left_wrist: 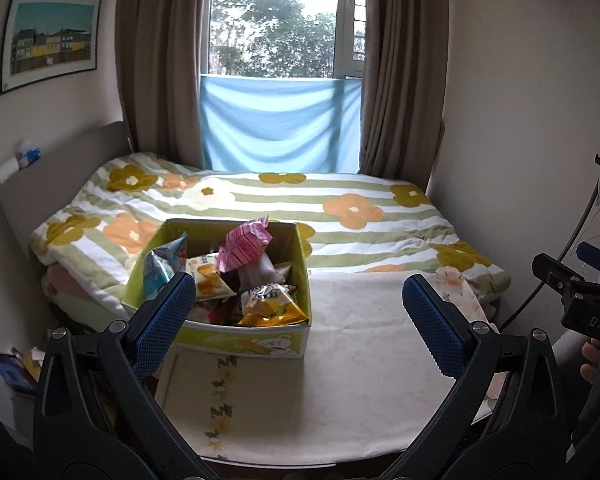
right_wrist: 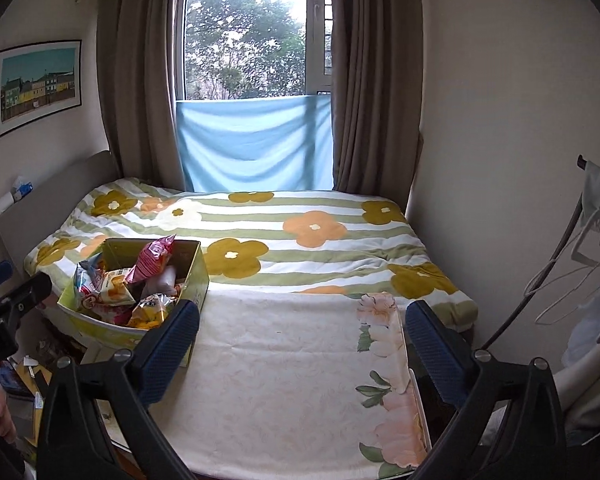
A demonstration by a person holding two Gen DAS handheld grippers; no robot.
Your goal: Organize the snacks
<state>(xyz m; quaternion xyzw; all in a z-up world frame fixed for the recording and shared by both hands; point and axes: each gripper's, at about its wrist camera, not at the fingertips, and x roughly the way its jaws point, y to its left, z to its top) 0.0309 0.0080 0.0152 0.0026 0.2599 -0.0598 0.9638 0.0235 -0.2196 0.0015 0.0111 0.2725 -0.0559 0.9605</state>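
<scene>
A green-yellow cardboard box (left_wrist: 256, 338) stands at the left of a cloth-covered table (left_wrist: 340, 380), full of snack packets: a pink one (left_wrist: 246, 242) on top, an orange-yellow one (left_wrist: 272, 308) in front, a blue-white one (left_wrist: 162, 266) at left. The box also shows in the right wrist view (right_wrist: 194, 280). My left gripper (left_wrist: 300, 320) is open and empty, held just in front of the box. My right gripper (right_wrist: 302, 340) is open and empty over the table's middle, to the right of the box. It also shows at the right edge of the left wrist view (left_wrist: 572, 284).
Behind the table lies a bed with a flowered striped quilt (left_wrist: 340, 208) and a headboard (left_wrist: 60, 172) at left. Curtains (left_wrist: 160, 60) and a blue cloth (left_wrist: 280, 124) hang at the window. Clutter lies on the floor at left (right_wrist: 24, 384). Hangers hang at right (right_wrist: 580, 240).
</scene>
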